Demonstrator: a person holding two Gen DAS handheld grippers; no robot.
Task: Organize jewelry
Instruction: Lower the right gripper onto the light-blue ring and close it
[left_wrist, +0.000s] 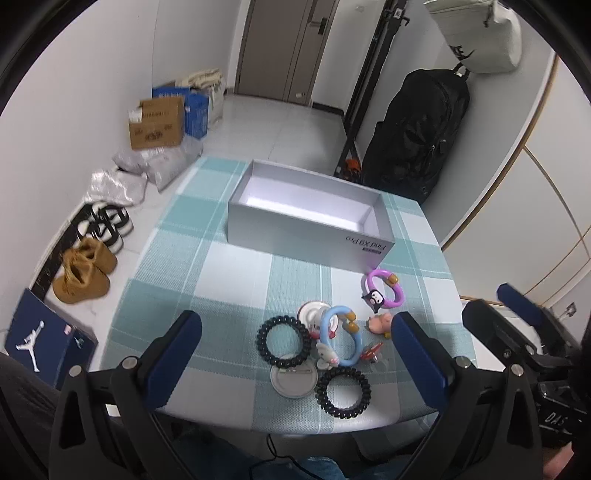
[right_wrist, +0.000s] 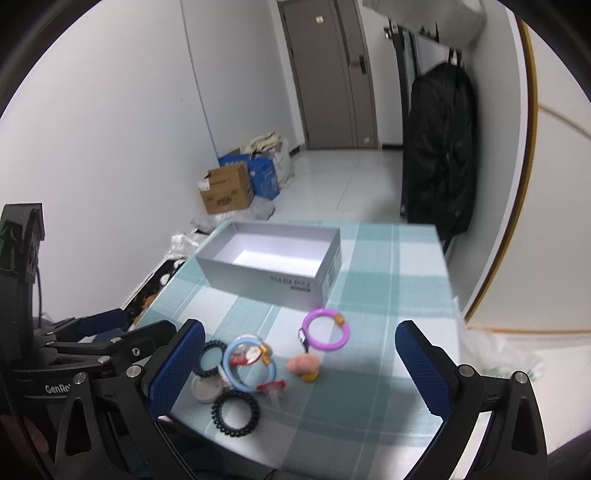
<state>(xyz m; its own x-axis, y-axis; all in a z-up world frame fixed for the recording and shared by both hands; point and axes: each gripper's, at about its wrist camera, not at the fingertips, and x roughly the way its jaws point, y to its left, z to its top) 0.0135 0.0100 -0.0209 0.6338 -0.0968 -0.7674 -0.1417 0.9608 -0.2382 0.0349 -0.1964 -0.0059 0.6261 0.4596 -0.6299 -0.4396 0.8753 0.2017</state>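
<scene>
Woven checked tablecloth (left_wrist: 229, 266), matt cardboard box (left_wrist: 295, 229), glossy plastic bangles (left_wrist: 384, 291)

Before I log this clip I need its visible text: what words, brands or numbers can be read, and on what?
"Find X9 Pro", upside down, on the grey box.
"GenRo", cut off, on the left gripper body.
"DAS", partial, on the right gripper body.
Jumpman logo, no words, on the blue bag.
Cardboard box print: too small to read.
</scene>
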